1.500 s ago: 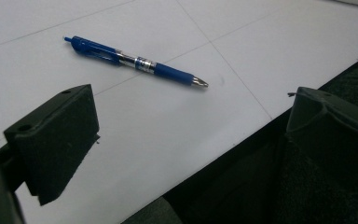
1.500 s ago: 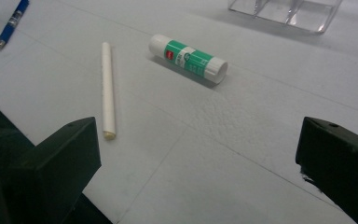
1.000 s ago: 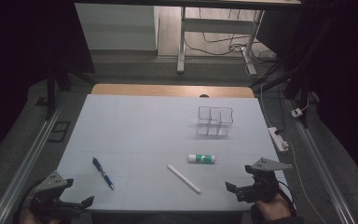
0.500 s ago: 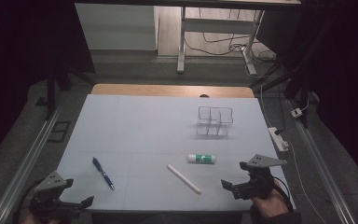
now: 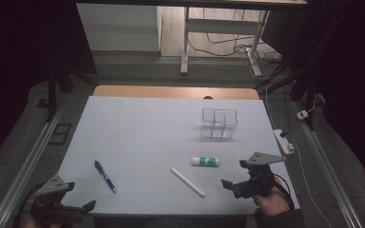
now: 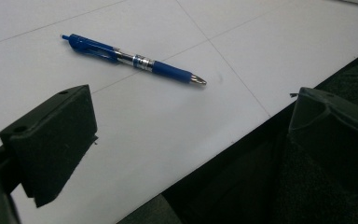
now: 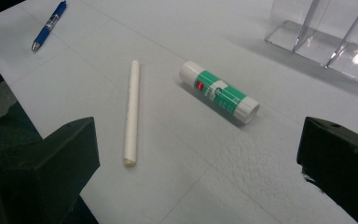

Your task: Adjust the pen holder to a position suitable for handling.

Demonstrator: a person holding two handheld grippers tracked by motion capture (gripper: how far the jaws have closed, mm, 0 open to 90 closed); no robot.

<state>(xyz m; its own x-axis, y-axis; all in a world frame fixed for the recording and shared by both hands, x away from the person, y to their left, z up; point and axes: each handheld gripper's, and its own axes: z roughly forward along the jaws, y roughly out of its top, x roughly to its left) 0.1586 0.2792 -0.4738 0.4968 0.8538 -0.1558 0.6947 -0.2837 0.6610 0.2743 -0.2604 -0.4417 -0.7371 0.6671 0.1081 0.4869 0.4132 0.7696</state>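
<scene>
Now the right tool [image 5: 234, 184] has moved left and forward from where it sat 1 second ago, off the near right corner and in over the tabletop [image 5: 147, 137], while the left tool [image 5: 83, 208] has stayed at the near left edge. Both have their jaws spread wide and grip nothing. The right gripper view looks straight at the glue stick [image 7: 219, 92] and the white stick [image 7: 132, 112], which lie flat, near each other but apart, with the clear organizer [image 7: 328, 37] well beyond them. That suggests a reach for 1 of these 2 has begun. The blue pen [image 6: 133, 59] lies just ahead of the left tool, untouched; all 3 items are outside the organizer.
</scene>
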